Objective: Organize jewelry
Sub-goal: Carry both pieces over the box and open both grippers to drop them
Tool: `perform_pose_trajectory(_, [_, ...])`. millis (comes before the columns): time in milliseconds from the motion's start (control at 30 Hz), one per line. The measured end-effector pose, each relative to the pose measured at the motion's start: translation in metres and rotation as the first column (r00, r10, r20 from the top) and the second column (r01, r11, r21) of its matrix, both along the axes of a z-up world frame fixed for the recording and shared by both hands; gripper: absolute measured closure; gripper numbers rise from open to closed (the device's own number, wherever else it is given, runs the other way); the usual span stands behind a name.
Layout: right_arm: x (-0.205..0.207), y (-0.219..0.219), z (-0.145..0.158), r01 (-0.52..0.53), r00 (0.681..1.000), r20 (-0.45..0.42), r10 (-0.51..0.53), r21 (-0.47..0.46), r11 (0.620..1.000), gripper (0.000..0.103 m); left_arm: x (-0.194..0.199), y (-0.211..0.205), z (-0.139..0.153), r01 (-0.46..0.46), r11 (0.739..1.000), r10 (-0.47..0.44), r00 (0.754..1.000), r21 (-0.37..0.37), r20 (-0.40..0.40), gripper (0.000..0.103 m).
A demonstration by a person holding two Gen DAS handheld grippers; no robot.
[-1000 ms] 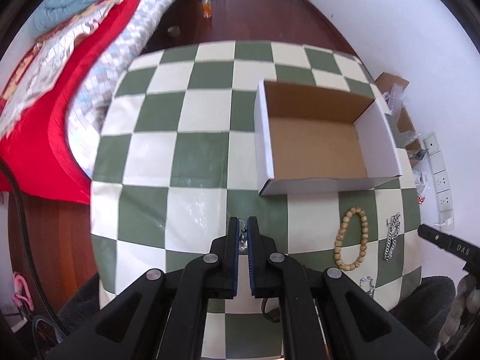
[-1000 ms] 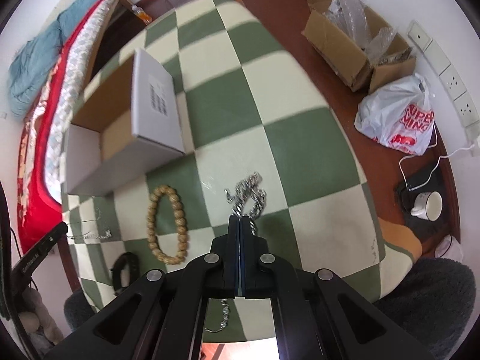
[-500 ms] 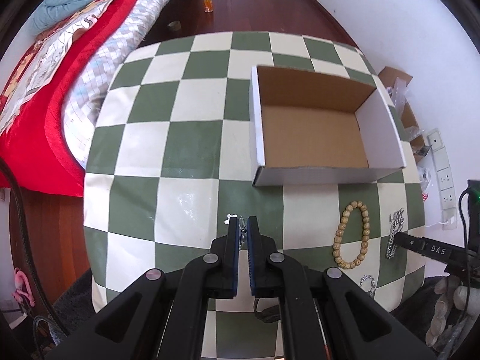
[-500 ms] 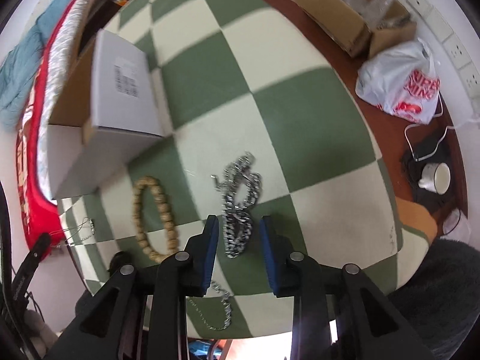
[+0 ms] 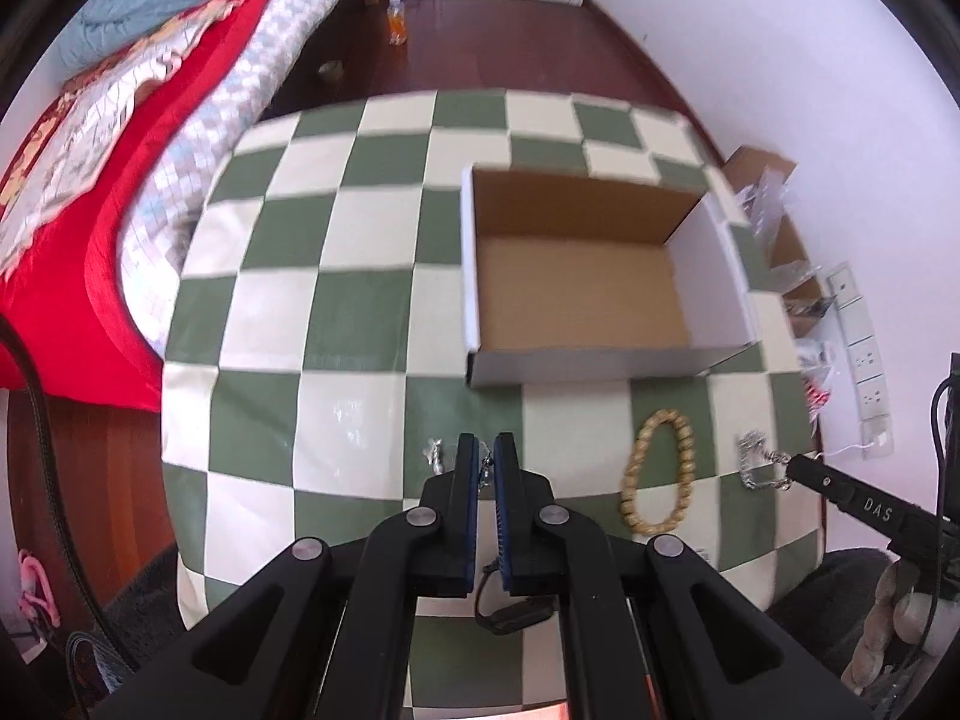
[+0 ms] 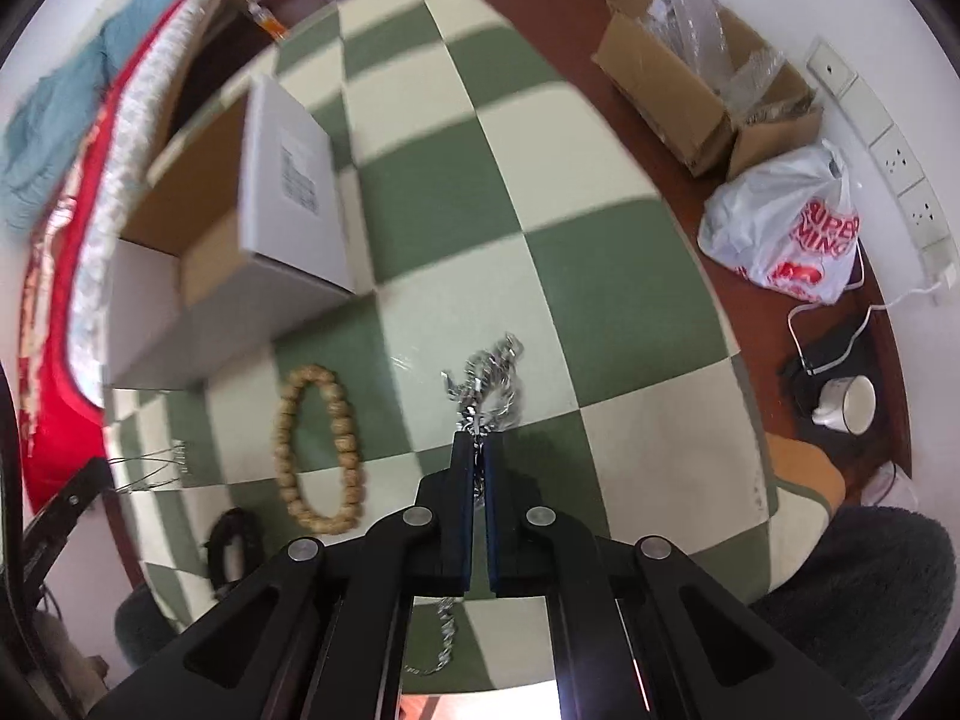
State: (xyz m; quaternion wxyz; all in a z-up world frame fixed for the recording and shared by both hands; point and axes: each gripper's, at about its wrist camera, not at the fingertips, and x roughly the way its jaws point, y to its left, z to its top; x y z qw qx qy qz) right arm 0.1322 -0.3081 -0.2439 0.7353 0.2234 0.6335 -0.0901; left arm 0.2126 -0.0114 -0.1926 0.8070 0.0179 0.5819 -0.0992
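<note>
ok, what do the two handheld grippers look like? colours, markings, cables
Both match: the left gripper and right gripper have black angular arms with round silver pivot bolts, and slim black fingers lined with blue pads. In the left wrist view, the right gripper's finger carries white "DAS" lettering, with a black cable behind it. No sleeve is visible.
</note>
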Motion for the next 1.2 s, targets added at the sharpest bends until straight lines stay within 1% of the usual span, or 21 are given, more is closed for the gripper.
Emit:
perform_pose_trajectory(100, [-0.002,0.001,0.022,-0.021,0.999,0.044,0.021,0.012,1.000,0.101,0.001,-0.004,0.024,0.016,0.999,-0.015,0.999,-0.029,0.036,0.100])
perform_pose_trajectory(233, [-0.001,0.007,0.055,-0.044,0.994,0.104,0.042,0.016,0.999,0.101,0.008,-0.009,0.063,0.030,0.997,-0.024,0.996,-0.072,0.086,0.100])
perform_pose_trajectory(333, [0.004,0.013,0.083,-0.056,0.986,0.157,0.050,0.033,0.998,0.101,0.019,-0.012,0.085,0.037,0.994,-0.027,0.995,-0.101,0.100,0.100])
perform_pose_trajectory(400, [0.009,0.017,0.101,-0.069,0.980,0.190,0.060,0.042,0.997,0.101,0.027,-0.016,0.097,0.041,0.994,-0.029,0.993,-0.106,0.113,0.100])
perform_pose_trajectory(500, [0.021,0.025,0.128,-0.091,0.968,0.241,0.075,0.058,0.994,0.101,0.040,-0.021,0.104,0.043,0.994,-0.030,0.992,-0.099,0.123,0.100])
perform_pose_trajectory(533, [0.029,0.029,0.138,-0.103,0.963,0.257,0.083,0.064,0.993,0.101,0.049,-0.024,0.103,0.041,0.994,-0.030,0.993,-0.097,0.115,0.100])
perform_pose_trajectory(667, [0.058,0.044,0.156,-0.142,0.952,0.282,0.121,0.053,0.988,0.101,0.073,-0.029,0.090,0.016,0.995,-0.008,0.997,-0.101,0.076,0.100])
perform_pose_trajectory(800, [0.099,0.058,0.148,-0.181,0.954,0.247,0.171,0.020,0.983,0.101,0.100,-0.031,0.060,-0.026,0.995,0.026,1.000,-0.101,0.003,0.100])
perform_pose_trajectory(933, [0.135,0.069,0.123,-0.220,0.959,0.180,0.219,-0.016,0.975,0.100,0.119,-0.026,0.027,-0.076,0.992,0.068,0.995,-0.105,-0.075,0.100])
perform_pose_trajectory(1033, [0.157,0.074,0.100,-0.249,0.960,0.120,0.253,-0.044,0.967,0.100,0.130,-0.022,0.006,-0.117,0.987,0.103,0.986,-0.107,-0.128,0.100])
perform_pose_trajectory(1167, [0.180,0.076,0.072,-0.285,0.955,0.054,0.291,-0.086,0.955,0.100,0.140,-0.018,-0.011,-0.148,0.984,0.130,0.977,-0.099,-0.169,0.100])
perform_pose_trajectory(1200, [0.185,0.078,0.066,-0.306,0.950,0.040,0.311,-0.094,0.947,0.100,0.141,-0.018,-0.014,-0.147,0.985,0.130,0.976,-0.092,-0.176,0.100])
